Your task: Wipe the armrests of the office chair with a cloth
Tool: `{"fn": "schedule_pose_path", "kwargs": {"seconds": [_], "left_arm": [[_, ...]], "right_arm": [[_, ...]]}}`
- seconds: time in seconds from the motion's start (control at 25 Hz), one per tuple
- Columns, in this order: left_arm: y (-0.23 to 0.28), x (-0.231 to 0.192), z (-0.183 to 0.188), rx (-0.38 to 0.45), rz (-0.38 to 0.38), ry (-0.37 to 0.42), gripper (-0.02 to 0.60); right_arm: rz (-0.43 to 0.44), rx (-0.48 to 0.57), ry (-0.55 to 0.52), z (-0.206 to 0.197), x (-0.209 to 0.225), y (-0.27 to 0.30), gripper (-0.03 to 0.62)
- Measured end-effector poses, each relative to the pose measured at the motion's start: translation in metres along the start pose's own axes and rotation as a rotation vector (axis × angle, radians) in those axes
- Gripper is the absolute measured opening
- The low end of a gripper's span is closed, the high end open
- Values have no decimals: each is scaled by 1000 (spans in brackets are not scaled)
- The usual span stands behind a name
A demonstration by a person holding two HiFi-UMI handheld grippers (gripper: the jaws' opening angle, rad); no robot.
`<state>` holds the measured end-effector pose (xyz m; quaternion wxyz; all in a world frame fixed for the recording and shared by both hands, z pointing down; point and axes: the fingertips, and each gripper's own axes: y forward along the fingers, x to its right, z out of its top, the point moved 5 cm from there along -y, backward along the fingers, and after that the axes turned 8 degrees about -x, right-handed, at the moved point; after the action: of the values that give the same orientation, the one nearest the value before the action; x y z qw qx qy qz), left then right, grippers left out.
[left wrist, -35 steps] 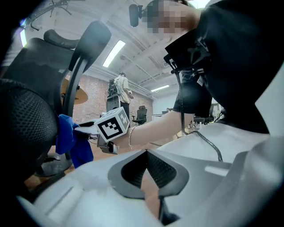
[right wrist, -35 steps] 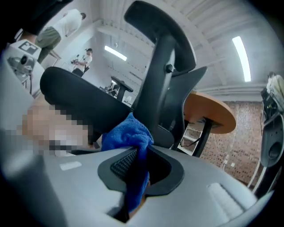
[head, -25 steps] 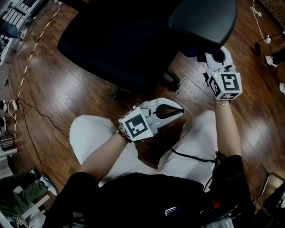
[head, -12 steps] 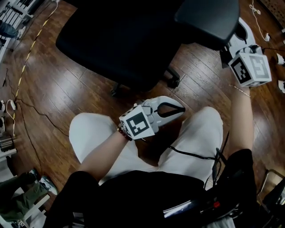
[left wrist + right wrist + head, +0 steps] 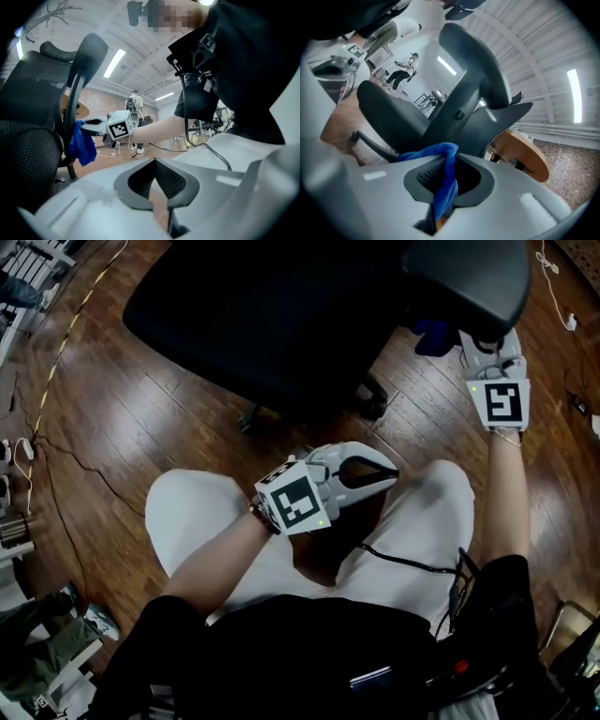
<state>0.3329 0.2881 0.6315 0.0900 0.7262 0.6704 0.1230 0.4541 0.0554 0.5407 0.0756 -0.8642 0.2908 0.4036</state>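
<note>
Evidently working low and close: seated right before the chair (image 5: 272, 324), knees almost at its base, likely so as to reach the armrest (image 5: 469, 277) from beneath as well as from the side. Looks like a wiping pass on that armrest, at the head view's upper right. Cannot tell how much of it is done, nor see a second armrest.

Reaches forward with the right arm, nearly straight, marker cube facing up. Puts the right gripper (image 5: 486, 345) just under the pad's near edge, beside the support post. Clamps the cloth (image 5: 431, 334) between closed jaws, plain in the right gripper view: blue folds pinched in the throat, loose end spilling out toward the post. Bunched like that probably to press a thick wad against the plastic. Cannot confirm contact with the pad itself.

Holds the left arm bent over the lap, well apart from the chair. Rests the left gripper (image 5: 389, 472) idle there, jaws drawn together on nothing, pointing toward the other hand. Presumably parked out of the way, one gripper being enough for one cloth.
</note>
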Motion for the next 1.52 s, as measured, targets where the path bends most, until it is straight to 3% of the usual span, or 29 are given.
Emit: {"fn": "schedule_pose_path", "kwargs": {"seconds": [0.12,0.28,0.36,0.44,0.56,0.64,0.72,0.96,1.16,1.28,1.36,1.52], "left_arm": [[-2,3,2,6,-8,4,6],[-4,3,5,26,9,-12,6],[-6,1,6,36,24,-22,6],[-8,-2,6,43,34,-20,6],[-11,-6,8,52,51,-49,6],[-17,-13,15,90,63,-97,6],[-20,-22,23,134,69,-142,6],[-38,-29,49,189,96,-243,6],[-102,-40,80,277,237,-433,6],[-204,-34,136,373,430,-608,6],[-283,-22,182,317,554,-636,6],[-414,7,288,134,712,-610,6]], "right_arm": [[52,-125,-61,-22,-28,5,37],[155,-198,-69,-45,-72,15,38],[158,-213,-36,-48,-85,19,38],[137,-200,24,-45,-86,18,38],[176,-67,19,-14,-89,20,38],[136,22,179,12,-82,17,38],[85,35,343,22,-64,6,38],[154,-44,559,62,-67,-45,38],[350,-274,680,131,-49,-126,39],[394,-391,716,188,1,-182,39],[339,-435,754,228,43,-199,38],[197,-478,734,294,115,-212,40]]}}
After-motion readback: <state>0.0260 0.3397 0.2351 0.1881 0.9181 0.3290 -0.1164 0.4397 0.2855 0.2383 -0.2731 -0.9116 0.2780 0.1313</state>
